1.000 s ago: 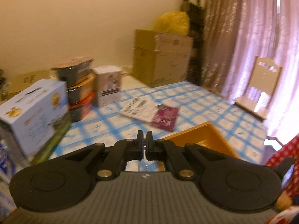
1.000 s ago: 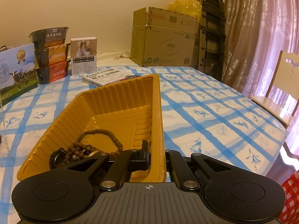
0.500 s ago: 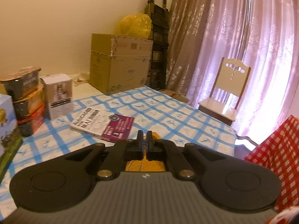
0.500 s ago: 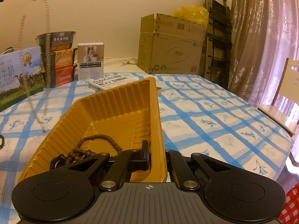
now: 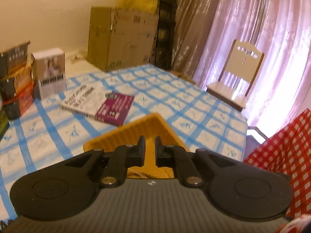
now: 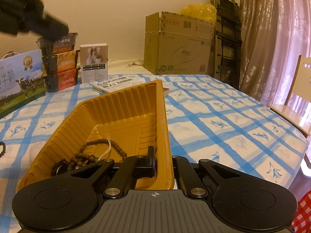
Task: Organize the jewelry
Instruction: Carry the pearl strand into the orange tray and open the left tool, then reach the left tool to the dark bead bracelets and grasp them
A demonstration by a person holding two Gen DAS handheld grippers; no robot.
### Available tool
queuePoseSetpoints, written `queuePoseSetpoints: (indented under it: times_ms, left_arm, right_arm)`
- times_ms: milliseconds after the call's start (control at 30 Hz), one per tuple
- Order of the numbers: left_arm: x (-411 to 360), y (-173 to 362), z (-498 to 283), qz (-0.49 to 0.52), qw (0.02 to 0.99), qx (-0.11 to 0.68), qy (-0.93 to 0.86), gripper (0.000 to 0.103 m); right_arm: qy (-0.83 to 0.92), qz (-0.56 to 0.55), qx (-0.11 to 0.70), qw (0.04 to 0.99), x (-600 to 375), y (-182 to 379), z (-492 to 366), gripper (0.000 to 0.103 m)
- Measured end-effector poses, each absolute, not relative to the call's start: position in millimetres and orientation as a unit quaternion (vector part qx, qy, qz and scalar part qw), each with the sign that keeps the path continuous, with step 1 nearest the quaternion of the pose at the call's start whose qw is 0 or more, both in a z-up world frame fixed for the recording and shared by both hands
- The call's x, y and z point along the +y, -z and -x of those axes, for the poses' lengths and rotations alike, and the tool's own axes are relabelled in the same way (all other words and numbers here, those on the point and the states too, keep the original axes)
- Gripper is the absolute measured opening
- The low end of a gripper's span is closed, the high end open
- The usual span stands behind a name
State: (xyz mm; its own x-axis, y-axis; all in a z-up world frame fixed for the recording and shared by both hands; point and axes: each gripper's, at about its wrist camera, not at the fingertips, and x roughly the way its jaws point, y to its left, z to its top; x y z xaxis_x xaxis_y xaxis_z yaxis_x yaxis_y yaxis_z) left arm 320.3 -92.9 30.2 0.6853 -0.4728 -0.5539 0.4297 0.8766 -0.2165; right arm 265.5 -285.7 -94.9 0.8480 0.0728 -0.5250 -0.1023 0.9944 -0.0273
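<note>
An orange ribbed plastic tray (image 6: 124, 104) lies on the blue-checked tablecloth (image 6: 223, 120). In it are a brown bead necklace (image 6: 93, 155), a thin pale chain (image 6: 107, 149) and a dark round piece (image 6: 58, 168). My right gripper (image 6: 163, 155) is shut on the tray's near right rim. My left gripper (image 5: 149, 139) hovers over the tray (image 5: 153, 124), its jaws opening a little, with nothing seen between them. In the right wrist view the left gripper (image 6: 38, 25) is a dark blur at the upper left. Another beaded piece (image 6: 2, 148) lies on the cloth at the left edge.
A book (image 6: 112, 84) lies just beyond the tray. Stacked food boxes (image 6: 60, 66), a small white box (image 6: 94, 66) and a milk carton box (image 6: 17, 81) stand at the back left. A cardboard box (image 6: 178, 44) sits behind, and a chair (image 5: 239, 77) is at the right.
My left gripper swung in over the tray and dipped, and its jaws parted slightly. The chain that hung from it no longer hangs; a thin chain now lies in the tray. The right gripper kept still.
</note>
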Motion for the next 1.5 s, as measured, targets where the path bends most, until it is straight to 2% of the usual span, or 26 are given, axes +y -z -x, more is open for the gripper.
queuePoseSetpoints:
  times_ms: [267, 700, 767, 833, 1067, 1267, 1333, 1500]
  left_arm:
    - [-61.1, -22.4, -310.3, 0.042, 0.926, 0.317, 0.201, 0.013]
    - [60.8, 16.1, -264.2, 0.042, 0.924, 0.381, 0.021, 0.019]
    - [77.7, 22.3, -255.4, 0.041, 0.920, 0.390, -0.004, 0.022]
    - [93.7, 28.5, -246.4, 0.038, 0.916, 0.399, -0.031, 0.032]
    - [132.1, 55.4, -221.6, 0.041, 0.897, 0.432, -0.087, 0.037]
    - [132.4, 82.1, -223.6, 0.058, 0.888, 0.447, -0.092, 0.046]
    - [130.2, 89.8, -228.1, 0.059, 0.887, 0.449, -0.094, 0.052]
    - [132.1, 106.6, -242.7, 0.072, 0.883, 0.451, -0.111, 0.055]
  right_arm:
    - [-0.057, 0.012, 0.271, 0.961, -286.4, 97.9, -270.2, 0.003]
    - [-0.097, 0.013, 0.264, 0.960, -256.5, 96.6, -285.1, 0.003]
    - [-0.104, 0.016, 0.263, 0.959, -249.4, 96.0, -286.6, 0.003]
    - [-0.109, 0.018, 0.264, 0.958, -243.6, 95.9, -287.0, 0.003]
    - [-0.113, 0.021, 0.269, 0.956, -230.8, 97.5, -287.9, 0.003]
    - [-0.113, 0.025, 0.273, 0.955, -230.2, 98.2, -286.3, 0.003]
    - [-0.113, 0.027, 0.274, 0.955, -229.7, 98.4, -285.9, 0.003]
    - [-0.112, 0.028, 0.274, 0.955, -229.4, 98.3, -285.7, 0.003]
